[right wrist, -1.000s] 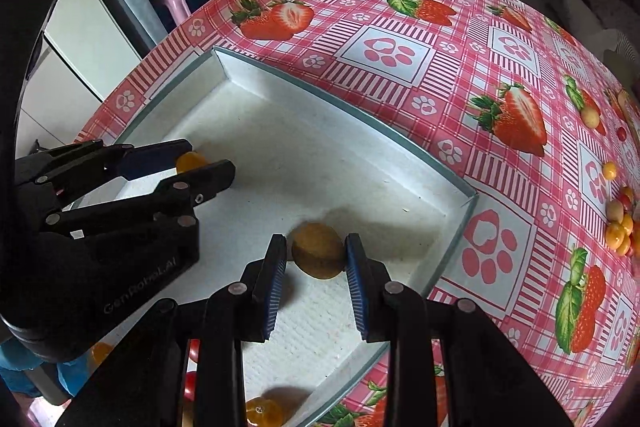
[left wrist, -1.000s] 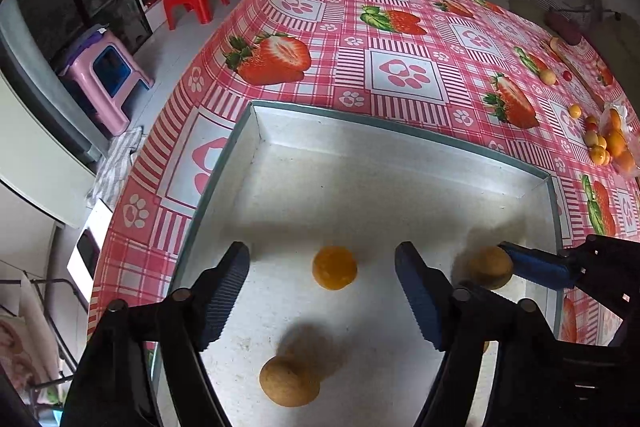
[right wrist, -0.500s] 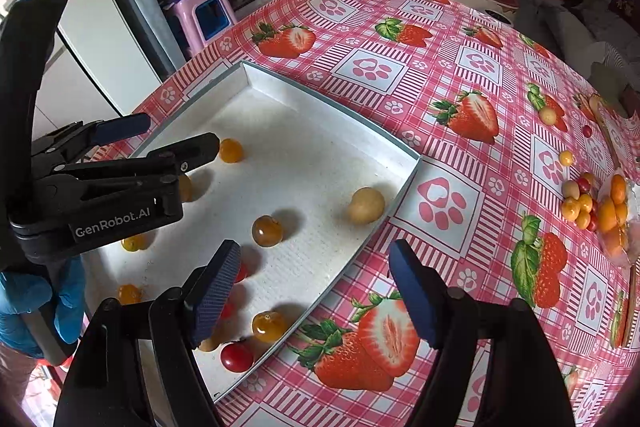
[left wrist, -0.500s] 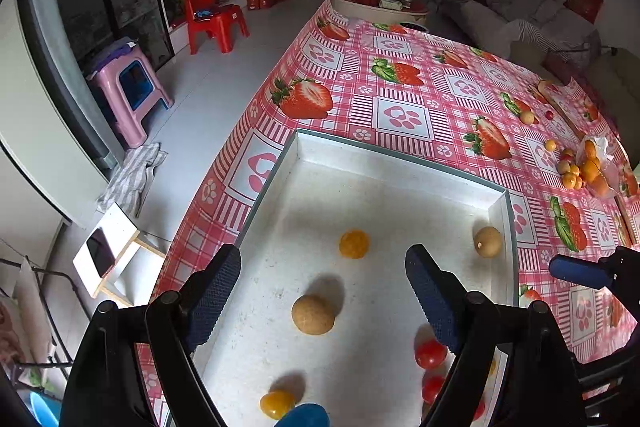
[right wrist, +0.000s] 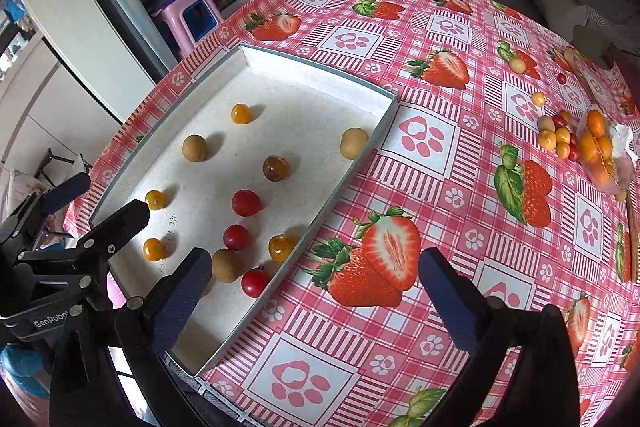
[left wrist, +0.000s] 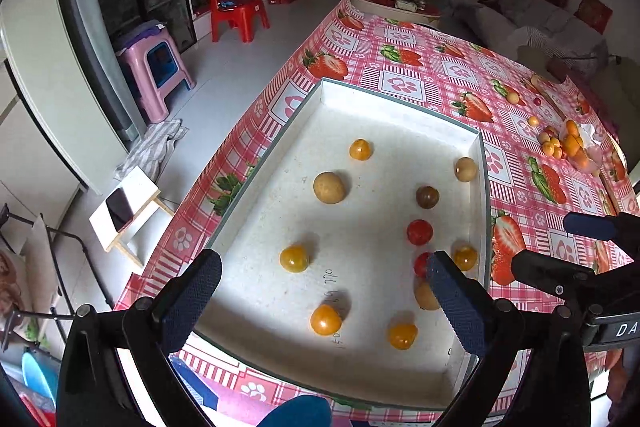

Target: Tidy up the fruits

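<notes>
White tray (right wrist: 312,71) on the strawberry-print tabletop (right wrist: 460,187): holds scattered small fruits, including yellow, red and tan ones, with one tan fruit (right wrist: 353,143) against its right wall. Further fruit pile (right wrist: 560,137) well apart on the tabletop. Left gripper (left wrist: 320,299) and right gripper (right wrist: 316,291): fingers spread wide, holding nothing.

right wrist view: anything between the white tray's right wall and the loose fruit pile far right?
Nothing. Only bare strawberry-print tablecloth lies between the white tray and the loose fruit pile, seen in the right wrist view.
</notes>
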